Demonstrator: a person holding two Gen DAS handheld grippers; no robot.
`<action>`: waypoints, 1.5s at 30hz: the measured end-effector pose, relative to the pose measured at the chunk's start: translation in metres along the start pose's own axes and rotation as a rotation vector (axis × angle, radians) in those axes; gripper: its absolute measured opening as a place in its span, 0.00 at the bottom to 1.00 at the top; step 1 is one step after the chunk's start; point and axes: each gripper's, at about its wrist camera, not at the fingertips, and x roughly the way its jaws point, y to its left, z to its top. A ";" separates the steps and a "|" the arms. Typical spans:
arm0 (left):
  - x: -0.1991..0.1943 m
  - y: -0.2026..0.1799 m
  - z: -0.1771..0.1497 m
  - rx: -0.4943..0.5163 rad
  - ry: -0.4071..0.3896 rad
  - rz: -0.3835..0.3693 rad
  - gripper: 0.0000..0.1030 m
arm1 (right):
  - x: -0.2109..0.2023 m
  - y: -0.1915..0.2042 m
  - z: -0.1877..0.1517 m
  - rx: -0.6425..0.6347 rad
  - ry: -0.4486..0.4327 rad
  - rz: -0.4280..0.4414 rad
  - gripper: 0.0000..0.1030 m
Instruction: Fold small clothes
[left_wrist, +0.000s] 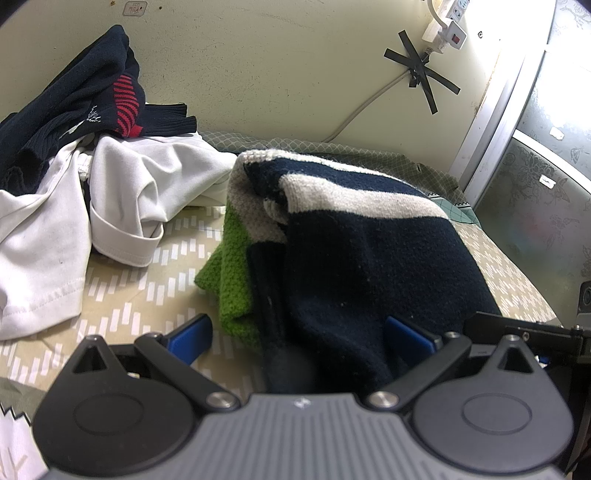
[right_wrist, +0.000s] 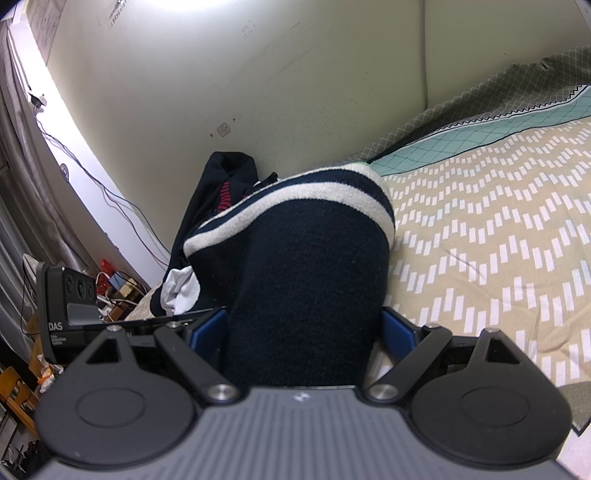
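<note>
Bare bedsheet lies open rightward; heaped clothes crowd the left.

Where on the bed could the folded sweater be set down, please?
The widest bare stretch of the patterned bedspread lies on the right of the striped sweater, reaching the teal border. A smaller patch sits between the sweater's green part and the white shirt. The wall corner is crowded with the shirt and navy garment.

Left gripper, black linkages, blue pads, silver screws, grey ribbed body
</note>
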 end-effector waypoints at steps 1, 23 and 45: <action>0.000 0.000 0.000 0.000 0.000 0.000 1.00 | 0.000 0.000 0.000 0.000 0.000 0.000 0.82; 0.000 0.000 0.000 0.000 0.000 0.000 1.00 | 0.000 0.000 0.000 0.000 0.000 0.000 0.82; 0.020 0.009 0.021 -0.085 0.022 -0.065 0.92 | 0.025 0.005 0.030 -0.041 0.131 -0.006 0.80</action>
